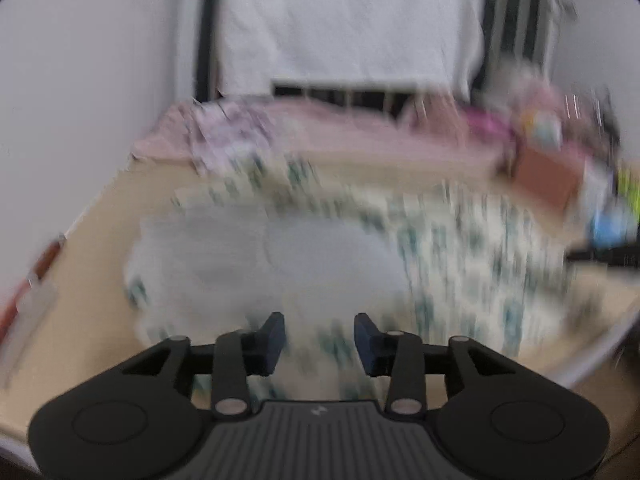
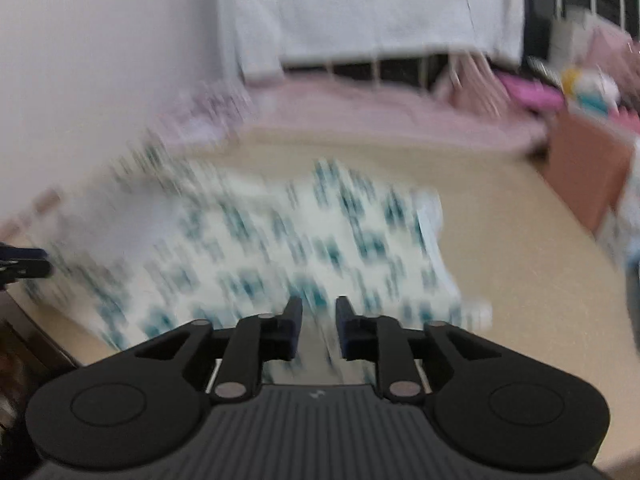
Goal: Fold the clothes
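Both views are smeared by motion blur. A white garment with a teal print (image 1: 460, 248) lies spread on the beige table (image 1: 92, 280), a plain pale part of it (image 1: 260, 260) turned up on the left. My left gripper (image 1: 320, 334) hovers over the garment's near edge, open, its pads clear of the cloth. In the right wrist view the same garment (image 2: 300, 240) lies flat on the table (image 2: 500, 260). My right gripper (image 2: 319, 320) stands over its near edge with a narrow gap between the fingers. Cloth shows through the gap and the pads do not press on it.
A pink cloth (image 1: 360, 136) and a pink-patterned garment (image 1: 228, 136) lie at the table's back. A brown box (image 1: 548, 176) and colourful items stand at the right. A white sheet (image 1: 348, 20) hangs behind. A dark gripper tip (image 2: 24, 264) shows at the left edge.
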Demonstrator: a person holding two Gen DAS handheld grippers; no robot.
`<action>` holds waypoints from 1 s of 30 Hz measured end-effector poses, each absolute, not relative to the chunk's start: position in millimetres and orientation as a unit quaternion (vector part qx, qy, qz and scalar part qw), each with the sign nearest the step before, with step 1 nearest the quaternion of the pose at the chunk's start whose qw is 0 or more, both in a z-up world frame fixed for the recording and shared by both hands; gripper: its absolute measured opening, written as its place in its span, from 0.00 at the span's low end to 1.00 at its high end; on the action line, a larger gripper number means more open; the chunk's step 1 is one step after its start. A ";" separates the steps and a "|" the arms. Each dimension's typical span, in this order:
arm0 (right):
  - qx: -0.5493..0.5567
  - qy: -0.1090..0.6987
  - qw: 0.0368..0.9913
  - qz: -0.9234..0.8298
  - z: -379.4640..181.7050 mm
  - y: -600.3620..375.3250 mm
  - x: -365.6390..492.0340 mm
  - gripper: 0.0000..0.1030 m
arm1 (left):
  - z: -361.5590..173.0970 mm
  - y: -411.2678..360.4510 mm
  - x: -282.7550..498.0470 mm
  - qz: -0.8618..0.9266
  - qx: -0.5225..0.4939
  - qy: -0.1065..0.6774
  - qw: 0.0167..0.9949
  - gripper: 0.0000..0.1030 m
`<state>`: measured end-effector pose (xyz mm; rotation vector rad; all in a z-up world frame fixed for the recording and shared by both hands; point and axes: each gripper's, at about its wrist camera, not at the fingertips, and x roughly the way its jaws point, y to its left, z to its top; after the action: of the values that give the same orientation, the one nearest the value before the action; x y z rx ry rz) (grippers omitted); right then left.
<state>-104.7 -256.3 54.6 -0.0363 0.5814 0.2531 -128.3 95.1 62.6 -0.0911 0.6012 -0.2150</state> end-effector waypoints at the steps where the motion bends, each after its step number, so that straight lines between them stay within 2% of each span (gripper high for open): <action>1: -0.042 0.276 0.948 0.152 62.7 -248.0 -93.4 0.37 | 75.9 103.4 -113.4 -0.094 -0.065 0.290 0.950 0.60; 2: -0.071 0.268 0.944 0.180 69.1 -238.0 -80.2 0.46 | 84.2 103.4 -91.0 -0.091 -0.066 0.294 0.949 0.62; 3: -0.103 0.268 0.937 0.201 71.3 -225.3 -62.4 0.47 | 90.9 100.7 -66.2 -0.091 -0.060 0.302 0.947 0.62; 6: -0.154 0.287 0.925 0.194 64.1 -207.8 4.6 0.47 | 93.3 84.8 4.0 -0.060 -0.075 0.322 0.942 0.64; 9: -0.123 0.343 0.920 0.146 52.9 -213.3 76.1 0.48 | 82.8 64.2 41.3 0.011 -0.068 0.338 0.939 0.63; 11: -0.104 0.377 0.908 0.147 40.0 -214.4 103.5 0.48 | 71.1 50.9 52.3 -0.003 -0.059 0.329 0.942 0.63; 12: -0.097 0.393 0.903 0.147 33.3 -214.6 116.6 0.41 | 63.7 45.1 57.0 -0.015 -0.058 0.328 0.943 0.63; 13: -0.094 0.393 0.905 0.131 27.7 -215.9 120.1 0.29 | 54.4 39.5 59.5 -0.013 -0.056 0.332 0.941 0.63; 14: -0.093 0.388 0.911 0.109 22.5 -217.5 120.7 0.03 | 46.8 37.2 62.5 -0.006 -0.051 0.336 0.940 0.63; 16: -0.064 0.368 0.925 0.067 18.2 -225.9 117.8 0.04 | 34.0 36.7 68.8 0.010 -0.042 0.339 0.940 0.63; 19: 0.052 0.322 0.945 -0.001 25.7 -267.8 96.3 0.04 | 20.1 44.5 71.9 0.017 -0.055 0.332 0.942 0.63; 21: 0.082 0.327 0.941 -0.024 22.1 -288.3 80.5 0.07 | 16.0 45.5 70.1 0.019 -0.060 0.320 0.945 0.63; 25: 0.024 0.290 0.956 -0.045 39.2 -281.8 46.7 0.10 | 16.5 45.8 70.2 0.024 -0.076 0.306 0.949 0.66; 26: 0.022 0.286 0.958 -0.011 47.2 -275.2 43.8 0.13 | 15.8 47.4 69.5 0.022 -0.084 0.301 0.950 0.67; 28: 0.025 0.284 0.955 0.077 63.2 -261.7 40.8 0.33 | 14.9 50.2 68.2 0.018 -0.097 0.293 0.951 0.67; 29: 0.032 0.296 0.947 0.124 65.7 -250.5 47.9 0.47 | 15.0 51.4 67.7 0.016 -0.101 0.291 0.951 0.67; 30: 0.035 0.318 0.938 0.134 61.0 -242.8 61.0 0.48 | 15.1 52.6 67.2 0.014 -0.105 0.289 0.952 0.67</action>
<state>61.0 -242.8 61.0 0.0711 0.6490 0.2730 67.2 52.6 15.1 -0.2128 0.5869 0.0286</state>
